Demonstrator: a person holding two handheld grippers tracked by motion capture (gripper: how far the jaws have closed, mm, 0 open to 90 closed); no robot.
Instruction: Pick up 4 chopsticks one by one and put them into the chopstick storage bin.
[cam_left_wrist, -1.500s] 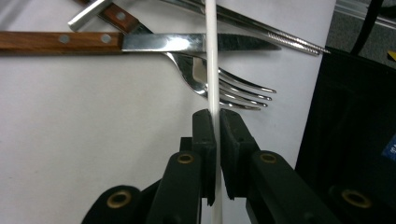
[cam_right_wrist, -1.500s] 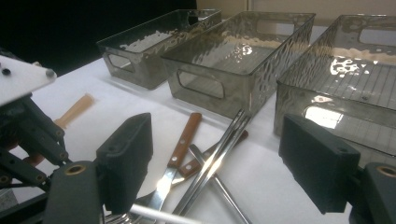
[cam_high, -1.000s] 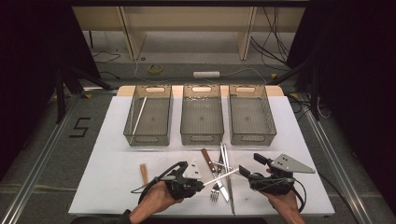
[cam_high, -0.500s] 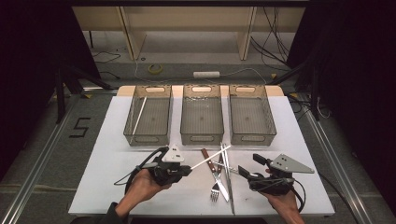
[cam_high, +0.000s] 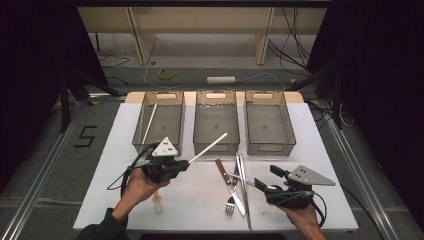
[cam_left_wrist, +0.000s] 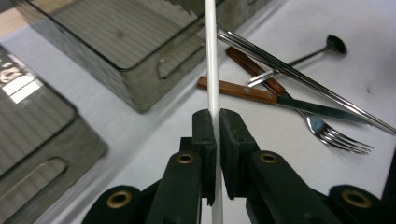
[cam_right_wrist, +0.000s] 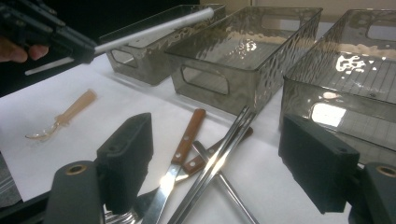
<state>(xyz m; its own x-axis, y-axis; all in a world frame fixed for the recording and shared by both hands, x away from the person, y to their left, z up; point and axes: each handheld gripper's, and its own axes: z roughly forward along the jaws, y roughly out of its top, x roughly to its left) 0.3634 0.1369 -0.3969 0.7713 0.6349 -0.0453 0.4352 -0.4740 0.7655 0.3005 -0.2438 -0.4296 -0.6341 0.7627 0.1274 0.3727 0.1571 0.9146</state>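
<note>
My left gripper (cam_high: 185, 163) (cam_left_wrist: 215, 126) is shut on a long white stick (cam_high: 208, 147) (cam_left_wrist: 212, 70), held above the table with its far end pointing at the middle bin (cam_high: 216, 121). The right gripper view shows that stick (cam_right_wrist: 149, 30) lifted in front of the bins. My right gripper (cam_high: 265, 178) (cam_right_wrist: 219, 154) stands open and holds nothing, low over the white table (cam_high: 200, 195) at the right of a cutlery pile. The pile holds a wood-handled knife (cam_high: 223, 173) (cam_right_wrist: 184, 144), a fork (cam_high: 230, 205), metal chopsticks (cam_high: 242, 177) (cam_right_wrist: 219, 154) and a small dark spoon (cam_left_wrist: 334, 44).
Three clear grey bins stand in a row at the back; the left bin (cam_high: 160, 120) holds another white stick (cam_high: 149, 124), and the right bin (cam_high: 267, 120) looks bare. A clear plastic spoon (cam_high: 158, 202) (cam_right_wrist: 60, 119) lies near the front left, by the left hand.
My left gripper has carried the white stick up off the cutlery pile and leftward, toward the bins. The right gripper has stayed put and open.
</note>
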